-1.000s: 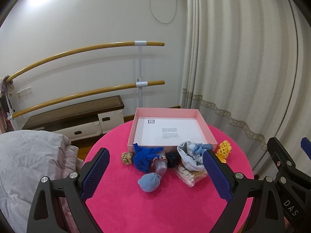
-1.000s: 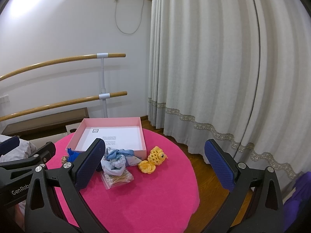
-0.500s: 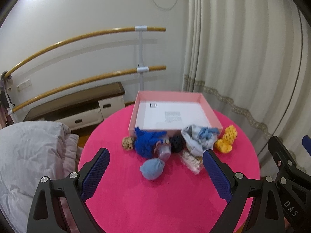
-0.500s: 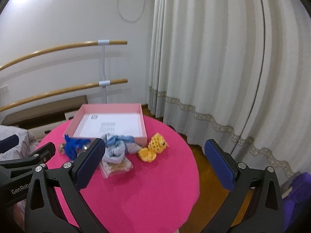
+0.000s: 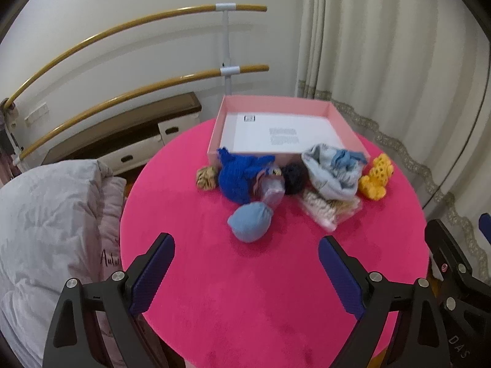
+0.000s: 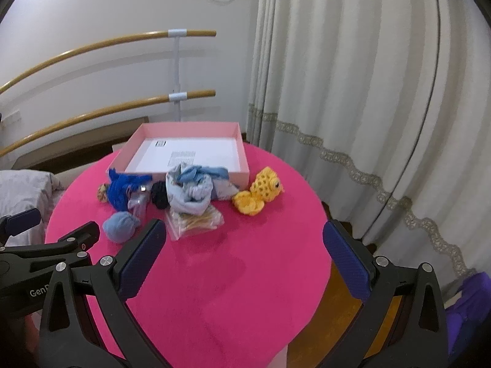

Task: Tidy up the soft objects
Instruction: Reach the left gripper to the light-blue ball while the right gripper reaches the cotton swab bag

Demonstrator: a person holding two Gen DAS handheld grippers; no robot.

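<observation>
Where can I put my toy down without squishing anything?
The near half of the pink table, between the grippers and the light blue ball, is bare. The pink box holds nothing. The pile before the box is crowded.

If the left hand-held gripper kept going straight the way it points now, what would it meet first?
Probably the light blue fabric ball: it lies nearest, roughly centred ahead of the open left hand-held gripper. Depth is uncertain, so it could meet the bare pink tablecloth just short of it.
</observation>
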